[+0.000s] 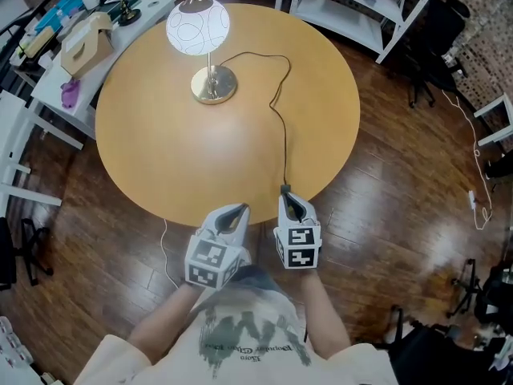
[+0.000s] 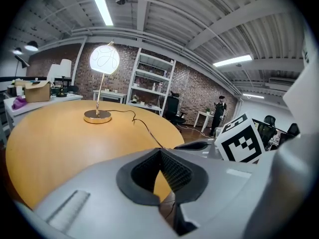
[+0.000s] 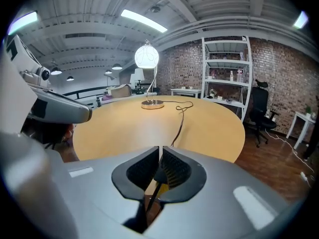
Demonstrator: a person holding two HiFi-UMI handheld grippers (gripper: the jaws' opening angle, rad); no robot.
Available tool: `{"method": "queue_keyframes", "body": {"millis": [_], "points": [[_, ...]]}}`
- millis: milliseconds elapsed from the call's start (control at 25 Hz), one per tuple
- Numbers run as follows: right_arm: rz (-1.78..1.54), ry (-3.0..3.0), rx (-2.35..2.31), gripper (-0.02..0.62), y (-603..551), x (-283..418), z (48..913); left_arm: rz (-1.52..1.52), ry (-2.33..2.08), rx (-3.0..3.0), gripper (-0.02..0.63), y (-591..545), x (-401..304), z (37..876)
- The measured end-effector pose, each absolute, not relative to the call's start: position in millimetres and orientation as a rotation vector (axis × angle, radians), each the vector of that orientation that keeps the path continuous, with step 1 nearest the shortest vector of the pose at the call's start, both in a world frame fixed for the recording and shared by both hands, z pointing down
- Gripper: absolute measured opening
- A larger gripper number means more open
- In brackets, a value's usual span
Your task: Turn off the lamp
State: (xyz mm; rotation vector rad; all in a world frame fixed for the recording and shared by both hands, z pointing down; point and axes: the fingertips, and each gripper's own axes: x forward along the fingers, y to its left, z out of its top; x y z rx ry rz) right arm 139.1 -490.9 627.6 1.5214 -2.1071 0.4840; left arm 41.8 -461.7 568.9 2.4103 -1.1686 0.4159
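I had the right gripper [image 1: 285, 192] clamped on the cord [image 1: 285, 147] at the table [image 1: 160, 151] edge, the left gripper [image 1: 240, 209] closed on nothing and the lamp [image 1: 197, 26] glowing far across, so I judged it best to feel along for a switch without tugging.

Ring-patterned white lamp [image 1: 198, 26], black cord [image 1: 284, 128]

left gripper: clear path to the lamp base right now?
Probably yes. Bare table lies between the left gripper and the lamp base, and the cord lies off to the right. The base stands at the far side, though, so it's a long lean.
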Motion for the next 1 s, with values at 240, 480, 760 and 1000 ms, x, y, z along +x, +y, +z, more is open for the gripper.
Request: {"method": "queue_keyframes", "body": {"millis": [240, 480, 760, 1000], "points": [[0.484, -2.071, 1.533, 0.0, -502.1, 148.5, 636.3, 0.452, -1.178, 2.399, -0.005, -468.7, 39.7, 569.5], [0.455, -2.035, 1.491, 0.0, -505.6, 149.1, 644.5, 0.462, -1.183, 2.388, -0.005, -472.4, 38.2, 574.0], [0.452, -2.009, 1.42, -0.002, -511.2, 142.6, 651.3, 0.457, -1.179, 2.384, -0.005, -475.0, 40.1, 577.8], [0.429, -1.999, 1.426, -0.002, -515.1, 139.3, 650.9, 0.447, -1.193, 2.386, -0.005, -478.3, 37.3, 573.1]]}}
